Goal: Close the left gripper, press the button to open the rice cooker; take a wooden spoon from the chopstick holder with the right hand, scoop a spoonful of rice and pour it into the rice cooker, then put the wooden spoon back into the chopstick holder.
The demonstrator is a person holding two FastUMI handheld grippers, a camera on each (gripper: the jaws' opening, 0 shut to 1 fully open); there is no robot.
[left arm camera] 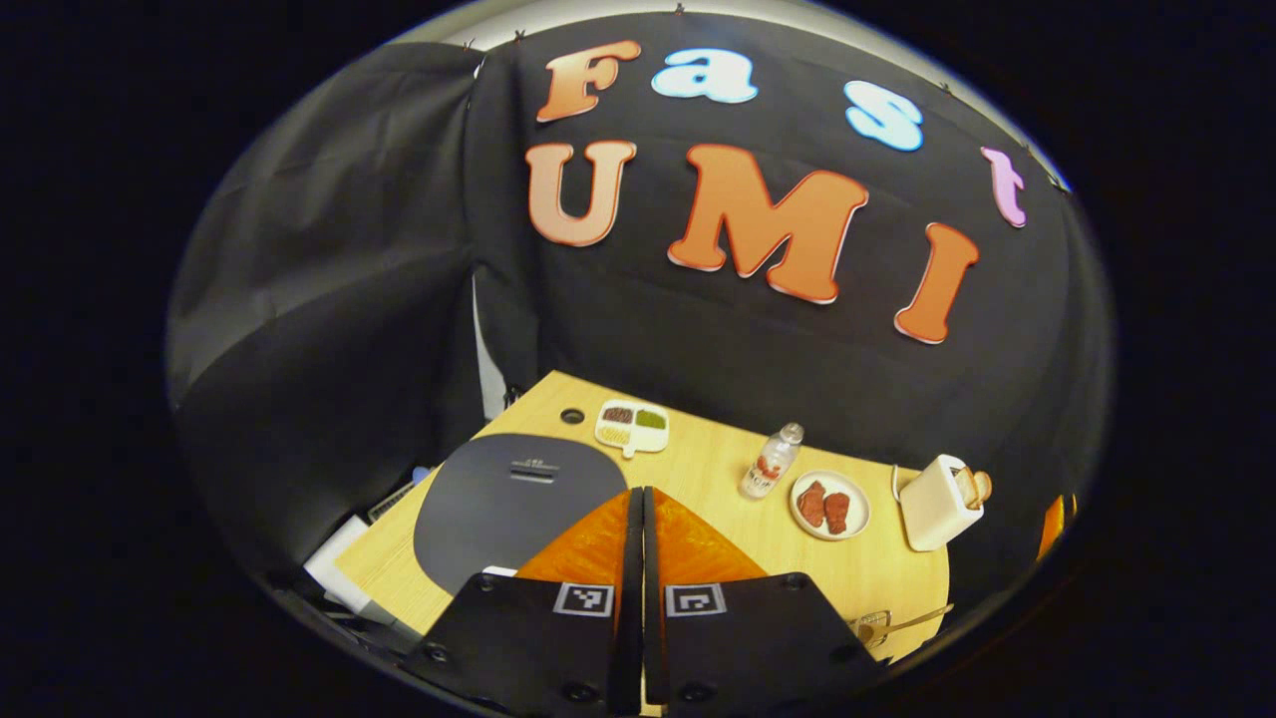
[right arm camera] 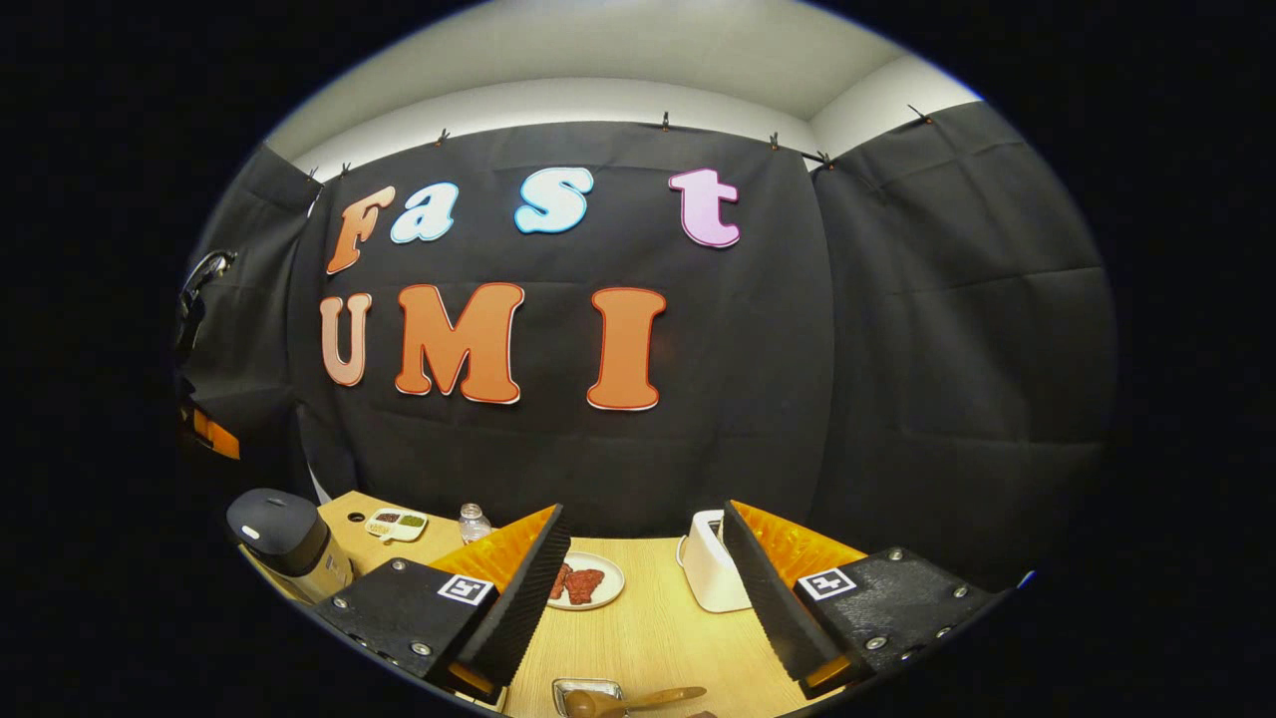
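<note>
1. The rice cooker point(left arm camera: 518, 499) is a rounded dark grey appliance with its lid down, standing at the near left of the wooden table point(left arm camera: 698, 469).
2. The left gripper point(left arm camera: 638, 519) hangs above it, fingers pressed together on nothing.
3. The right gripper point(right arm camera: 646, 558) has its fingers spread wide, holding nothing.
4. A wooden spoon point(right arm camera: 638, 698) lies across a small metal holder point(right arm camera: 586, 688) at the table's near edge.
5. Behind stand a white toaster point(right arm camera: 710, 573) and a plate of meat point(right arm camera: 588, 580).

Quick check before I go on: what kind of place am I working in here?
Most likely a staged kitchen set in a recording booth: a wooden table against black cloth, carrying a rice cooker, a toaster and a plate of food.
</note>
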